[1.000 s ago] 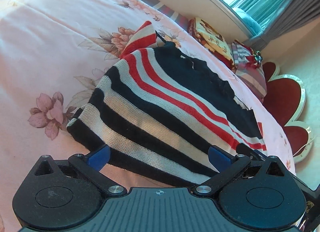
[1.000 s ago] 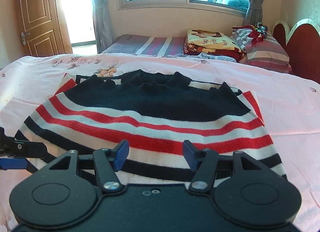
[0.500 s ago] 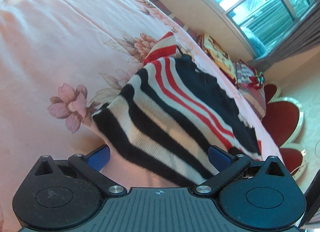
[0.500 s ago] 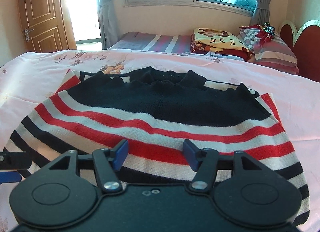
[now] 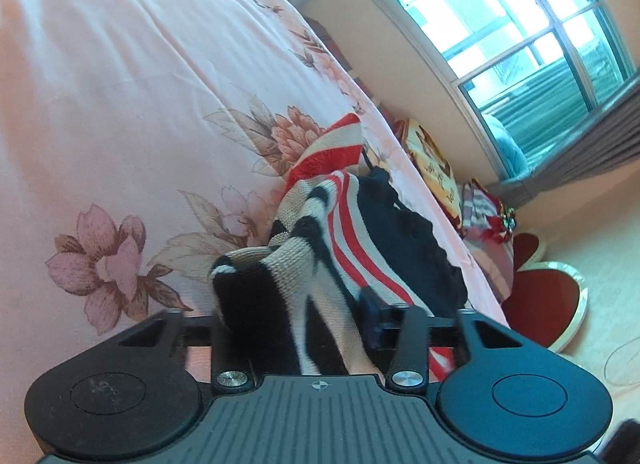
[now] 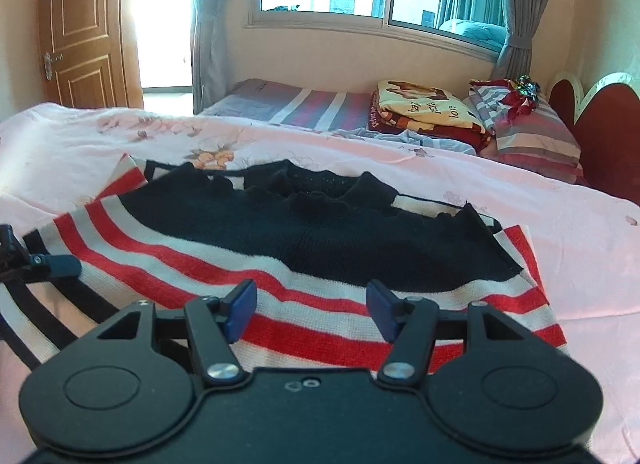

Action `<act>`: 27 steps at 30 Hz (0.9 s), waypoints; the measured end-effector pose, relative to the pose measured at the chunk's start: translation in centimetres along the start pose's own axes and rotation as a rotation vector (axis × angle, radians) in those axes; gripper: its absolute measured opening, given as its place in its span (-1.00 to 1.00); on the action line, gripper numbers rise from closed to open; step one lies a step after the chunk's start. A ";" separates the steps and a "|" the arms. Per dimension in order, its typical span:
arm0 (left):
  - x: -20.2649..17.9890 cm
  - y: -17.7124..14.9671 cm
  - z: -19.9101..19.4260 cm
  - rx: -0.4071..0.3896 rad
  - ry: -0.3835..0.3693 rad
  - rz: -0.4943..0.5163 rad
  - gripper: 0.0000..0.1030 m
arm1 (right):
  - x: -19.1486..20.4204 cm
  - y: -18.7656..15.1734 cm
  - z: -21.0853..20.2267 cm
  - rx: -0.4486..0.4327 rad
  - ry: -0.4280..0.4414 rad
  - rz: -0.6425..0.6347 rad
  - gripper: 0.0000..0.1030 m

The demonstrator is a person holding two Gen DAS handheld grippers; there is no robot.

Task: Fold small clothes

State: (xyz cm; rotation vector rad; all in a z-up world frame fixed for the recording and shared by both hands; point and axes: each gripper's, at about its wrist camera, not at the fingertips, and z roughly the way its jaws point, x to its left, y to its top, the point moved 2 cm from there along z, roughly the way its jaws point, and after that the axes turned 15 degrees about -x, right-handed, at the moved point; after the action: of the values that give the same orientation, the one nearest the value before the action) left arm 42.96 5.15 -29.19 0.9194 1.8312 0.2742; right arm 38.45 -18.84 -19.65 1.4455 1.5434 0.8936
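Observation:
A small knitted sweater (image 6: 312, 240) with a black top and red, white and black stripes lies on the pink floral bedsheet (image 6: 560, 232). My left gripper (image 5: 296, 316) is shut on the sweater's (image 5: 360, 232) striped left hem corner, which bunches up between its fingers. That gripper also shows at the left edge of the right wrist view (image 6: 52, 264). My right gripper (image 6: 311, 310) is open, low over the sweater's striped hem, with nothing between its blue pads.
The bedsheet (image 5: 120, 104) stretches away to the left. A second bed with a striped cover (image 6: 304, 104), folded blankets (image 6: 424, 112) and a pillow (image 6: 528, 132) stands behind. A red headboard (image 6: 600, 136) is at right, a wooden door (image 6: 80, 24) at left.
My left gripper has moved in onto the hem corner and closed on it, bunching the fabric. My right gripper has advanced slightly over the hem and stays open.

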 end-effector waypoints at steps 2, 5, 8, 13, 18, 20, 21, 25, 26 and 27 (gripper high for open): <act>-0.7 0.2 -0.2 -0.006 -0.009 0.020 -0.38 | 0.4 -1.9 0.8 0.034 0.016 -0.020 0.18; -3.0 0.9 -1.0 -0.032 -0.065 0.104 -0.42 | 0.5 -2.2 0.3 0.009 0.006 -0.026 0.18; -6.4 1.4 -1.7 -0.048 -0.150 0.214 -0.42 | 0.0 -1.9 0.2 0.019 0.022 -0.002 0.18; -13.5 -0.1 -1.1 -0.020 -0.309 0.382 -0.42 | -3.3 -0.6 -1.8 -0.014 0.024 0.185 0.18; -19.8 -6.1 -0.1 0.111 -0.478 0.503 -0.42 | -10.1 -0.6 -4.8 -0.031 -0.034 0.363 0.19; -21.2 -9.4 0.4 0.197 -0.511 0.554 -0.42 | -12.8 -1.2 -6.0 -0.031 -0.077 0.403 0.19; -21.6 -10.9 0.7 0.245 -0.513 0.585 -0.42 | -14.0 -1.6 -6.6 -0.029 -0.103 0.414 0.19; -22.2 -14.7 0.1 0.362 -0.507 0.709 -0.41 | -17.9 -3.3 -8.6 -0.008 -0.174 0.485 0.19; -22.3 -14.7 -1.0 0.345 -0.505 0.736 -0.41 | -18.5 -3.6 -9.0 -0.009 -0.180 0.514 0.20; -22.4 -14.3 -1.6 0.346 -0.512 0.744 -0.37 | -19.0 -3.8 -9.3 -0.010 -0.165 0.547 0.23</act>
State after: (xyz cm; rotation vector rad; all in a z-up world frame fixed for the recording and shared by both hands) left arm 39.04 -19.90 -21.06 1.7234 1.0242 0.1504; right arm 28.54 -37.74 -17.46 1.9245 1.0313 1.0555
